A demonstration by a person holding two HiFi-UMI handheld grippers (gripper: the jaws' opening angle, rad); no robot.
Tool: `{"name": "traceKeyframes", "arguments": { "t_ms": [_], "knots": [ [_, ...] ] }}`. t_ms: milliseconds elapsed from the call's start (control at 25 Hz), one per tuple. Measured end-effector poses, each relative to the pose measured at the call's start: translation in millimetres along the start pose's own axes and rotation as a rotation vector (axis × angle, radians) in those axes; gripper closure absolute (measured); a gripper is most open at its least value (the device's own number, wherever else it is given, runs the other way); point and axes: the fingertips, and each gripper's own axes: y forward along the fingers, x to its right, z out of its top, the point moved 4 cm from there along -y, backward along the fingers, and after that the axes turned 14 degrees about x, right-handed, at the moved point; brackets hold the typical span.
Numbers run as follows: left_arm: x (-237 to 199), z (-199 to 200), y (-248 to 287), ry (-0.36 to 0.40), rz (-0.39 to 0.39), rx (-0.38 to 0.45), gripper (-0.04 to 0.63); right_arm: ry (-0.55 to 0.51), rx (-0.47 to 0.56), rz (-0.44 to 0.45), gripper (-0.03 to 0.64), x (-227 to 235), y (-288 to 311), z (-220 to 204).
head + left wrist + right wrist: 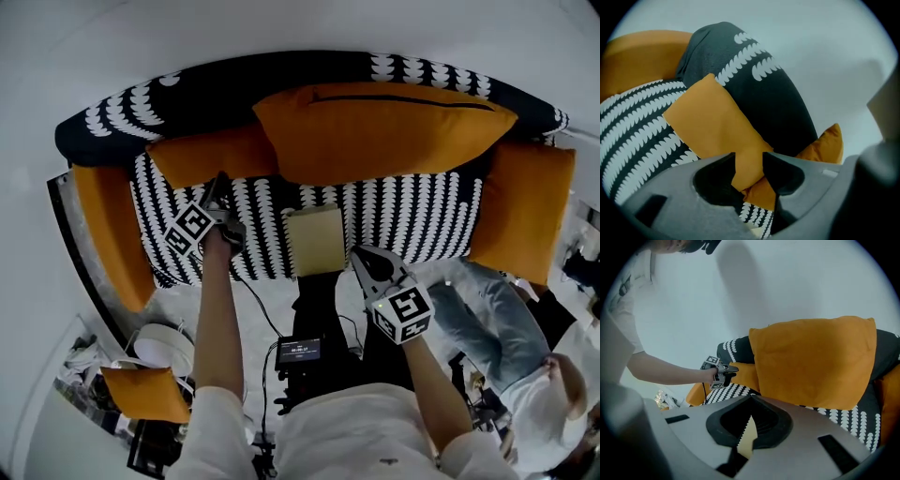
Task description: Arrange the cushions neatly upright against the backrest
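Observation:
A big orange cushion (375,127) leans upright on the middle of the black-and-white sofa's backrest (216,94); it fills the right gripper view too (815,362). A smaller orange cushion (211,155) lies slanted at the backrest's left. My left gripper (217,192) is at that cushion's lower edge. In the left gripper view its jaws (749,157) stand a little apart, and the cushion's corner (712,122) shows in the gap without being pinched. My right gripper (361,255) hangs over the seat's front edge, shut (751,416) and empty.
A beige square pad (316,239) lies on the patterned seat (412,220). Orange side cushions stand at the left arm (112,234) and the right arm (525,211). Another orange cushion (145,392) lies on the floor at the left. A person (506,328) sits at the right.

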Motion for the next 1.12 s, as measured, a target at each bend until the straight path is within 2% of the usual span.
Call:
{"name": "traceKeyframes", "arguments": {
  "t_ms": [80, 160, 240, 320, 480, 560, 880, 1040, 1120],
  "knots": [
    [-6.5, -0.1, 8.0, -0.087, 0.018, 0.026, 0.391, 0.007, -0.009, -0.012, 0.607, 4.5, 1.2, -2.1],
    [-15.2, -0.4, 13.9, -0.237, 0.046, 0.071, 0.352, 0.015, -0.020, -0.019, 0.607, 7.0, 2.3, -4.3],
    [-26.4, -2.7, 18.0, -0.368, 0.088, 0.114, 0.263, 0.026, -0.034, -0.022, 0.607, 8.6, 3.2, -7.0],
    [-36.0, -6.3, 21.7, -0.425, 0.129, 0.146, 0.200, 0.037, -0.048, -0.024, 0.607, 9.8, 5.0, -10.6],
    [-46.0, -10.3, 27.9, -0.470, 0.154, 0.197, 0.105, 0.039, -0.071, -0.019, 0.607, 6.7, 9.1, -15.3],
    [-48.9, -8.8, 32.3, -0.462, 0.159, 0.211, 0.010, 0.039, -0.077, -0.019, 0.607, 6.7, 10.9, -14.8],
    [-53.5, -4.4, 55.8, -0.461, 0.166, 0.209, 0.003, 0.041, -0.098, -0.016, 0.607, 8.7, 17.1, -16.2],
    [-56.7, -2.2, 60.8, -0.488, 0.164, 0.246, 0.005, 0.038, -0.103, -0.014, 0.607, 9.5, 21.2, -14.5],
    [-58.9, -4.4, 62.5, -0.477, 0.175, 0.248, 0.006, 0.031, -0.096, -0.021, 0.607, 10.6, 22.7, -11.4]
  ]
}}
